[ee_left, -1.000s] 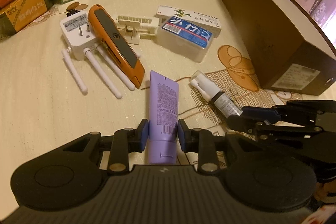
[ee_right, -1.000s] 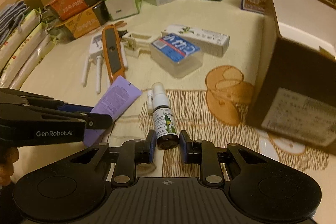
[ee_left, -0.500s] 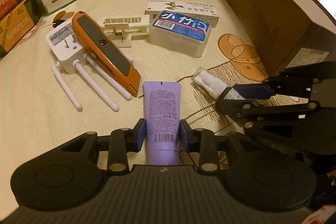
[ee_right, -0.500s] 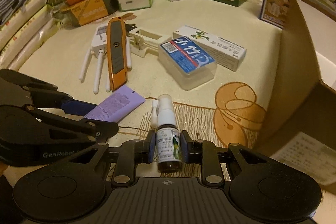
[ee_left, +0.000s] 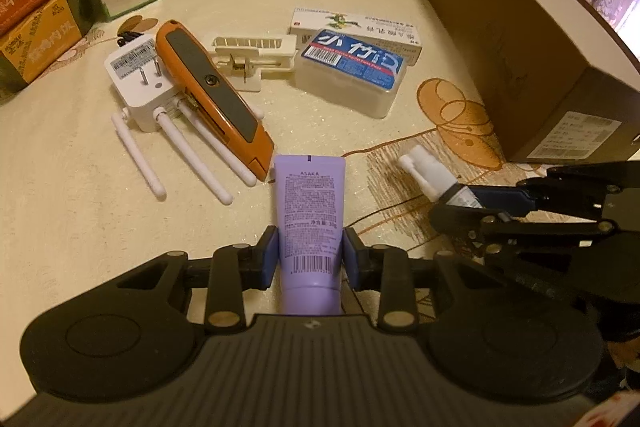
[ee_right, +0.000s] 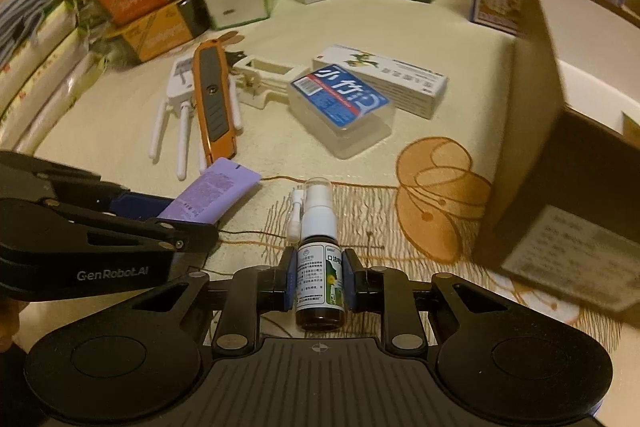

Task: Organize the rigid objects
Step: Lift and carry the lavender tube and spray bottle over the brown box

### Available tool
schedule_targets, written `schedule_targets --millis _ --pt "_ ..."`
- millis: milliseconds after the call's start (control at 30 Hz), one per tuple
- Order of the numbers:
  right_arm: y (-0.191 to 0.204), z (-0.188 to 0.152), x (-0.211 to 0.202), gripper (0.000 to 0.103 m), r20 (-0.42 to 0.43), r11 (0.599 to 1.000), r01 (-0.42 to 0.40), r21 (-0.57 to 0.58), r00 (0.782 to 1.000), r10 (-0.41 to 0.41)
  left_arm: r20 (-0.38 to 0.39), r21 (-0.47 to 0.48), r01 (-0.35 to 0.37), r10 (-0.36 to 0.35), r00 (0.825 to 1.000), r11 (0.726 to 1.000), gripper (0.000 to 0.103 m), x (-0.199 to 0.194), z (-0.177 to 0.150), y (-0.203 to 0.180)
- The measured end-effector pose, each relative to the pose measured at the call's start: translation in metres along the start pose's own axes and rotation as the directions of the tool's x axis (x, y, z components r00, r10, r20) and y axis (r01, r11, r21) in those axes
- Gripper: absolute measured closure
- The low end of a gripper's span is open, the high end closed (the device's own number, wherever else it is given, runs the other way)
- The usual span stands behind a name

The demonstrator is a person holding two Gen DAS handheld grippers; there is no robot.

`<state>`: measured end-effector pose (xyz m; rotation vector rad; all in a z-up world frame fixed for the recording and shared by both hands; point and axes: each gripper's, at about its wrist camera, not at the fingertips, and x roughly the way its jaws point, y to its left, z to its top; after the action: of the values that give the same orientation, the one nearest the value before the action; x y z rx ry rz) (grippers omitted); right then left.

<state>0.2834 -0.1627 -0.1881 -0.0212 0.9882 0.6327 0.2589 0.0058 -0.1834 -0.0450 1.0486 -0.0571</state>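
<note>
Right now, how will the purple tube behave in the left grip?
The purple tube looks soft, so the left gripper may dent it. Its glossy skin could slip. Flat crimped end: unlikely to roll.

The right gripper (ee_right: 319, 283) has its jaws clamped on a brown spray bottle (ee_right: 320, 277) — bottom centre. At left, the left gripper (ee_right: 168, 223) grips a purple tube (ee_right: 218, 193).
</note>
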Motion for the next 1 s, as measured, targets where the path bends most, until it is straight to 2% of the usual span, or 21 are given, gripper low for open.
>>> schedule_targets --millis 433,700,1000 --pt "-0.010 0.012 -0.067 0.083 0.120 0.996 -0.017 0.083 0.993 0.007 0.110 0.017 0.031 -0.033 0.993 0.999 0.075 -0.054 0.020 -0.026" --pt "-0.037 0.025 -0.116 0.083 0.201 0.986 0.015 0.168 0.978 -0.049 0.179 0.067 0.099 -0.110 0.978 0.993 0.075 -0.083 0.053 -0.063" --pt "-0.092 0.037 -0.165 0.083 0.269 0.947 0.084 0.310 0.948 -0.172 0.213 0.157 0.183 -0.214 0.953 0.970 0.075 -0.089 0.096 -0.123"
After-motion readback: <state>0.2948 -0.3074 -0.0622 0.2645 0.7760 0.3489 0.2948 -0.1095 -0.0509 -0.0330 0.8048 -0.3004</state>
